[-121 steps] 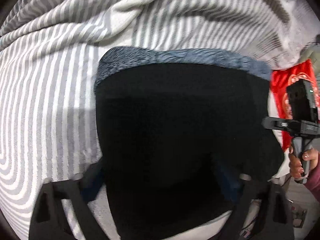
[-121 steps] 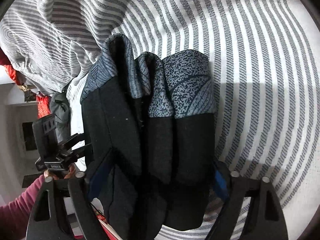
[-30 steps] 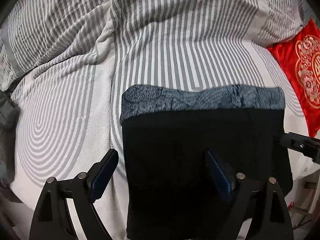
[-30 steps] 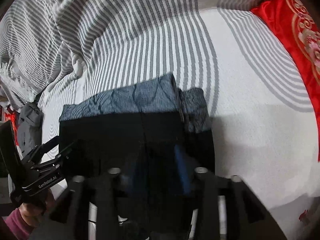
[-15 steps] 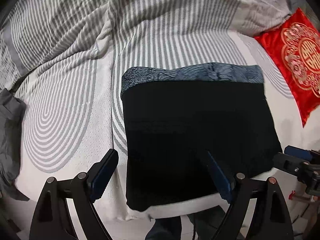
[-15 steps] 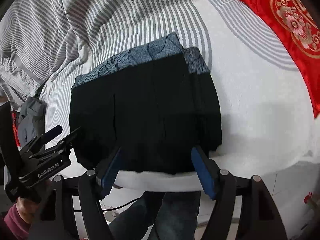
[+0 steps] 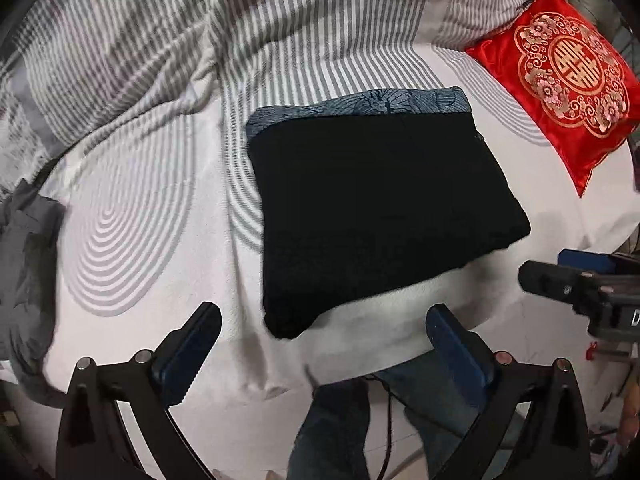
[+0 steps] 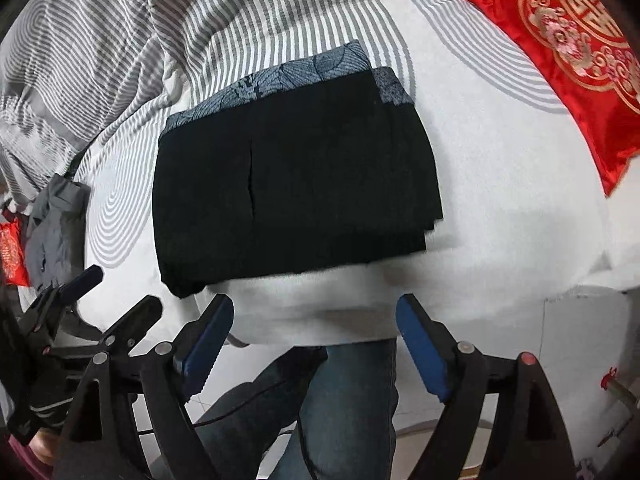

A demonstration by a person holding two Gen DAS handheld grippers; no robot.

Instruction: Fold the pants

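The black pants [image 7: 380, 200] lie folded into a flat rectangle on the bed, with a blue-grey patterned band along the far edge. They also show in the right wrist view [image 8: 292, 188]. My left gripper [image 7: 324, 328] is open and empty, held off the bed's near edge, apart from the pants. My right gripper [image 8: 316, 328] is open and empty, also back over the bed's edge. The left gripper shows at lower left in the right wrist view [image 8: 80, 304], and the right gripper shows at right in the left wrist view [image 7: 560, 280].
The bed has a white and grey striped sheet [image 7: 132, 208] and a rumpled striped duvet [image 7: 140, 40] at the back. A red embroidered cushion [image 7: 568, 68] lies at the right. Grey clothing [image 7: 24, 248] lies at the left. The person's jeans-clad legs [image 8: 344, 412] stand below.
Both grippers have let go of the pants, opened and pulled back and up from the bed. The pants now lie folded and still on the sheet.
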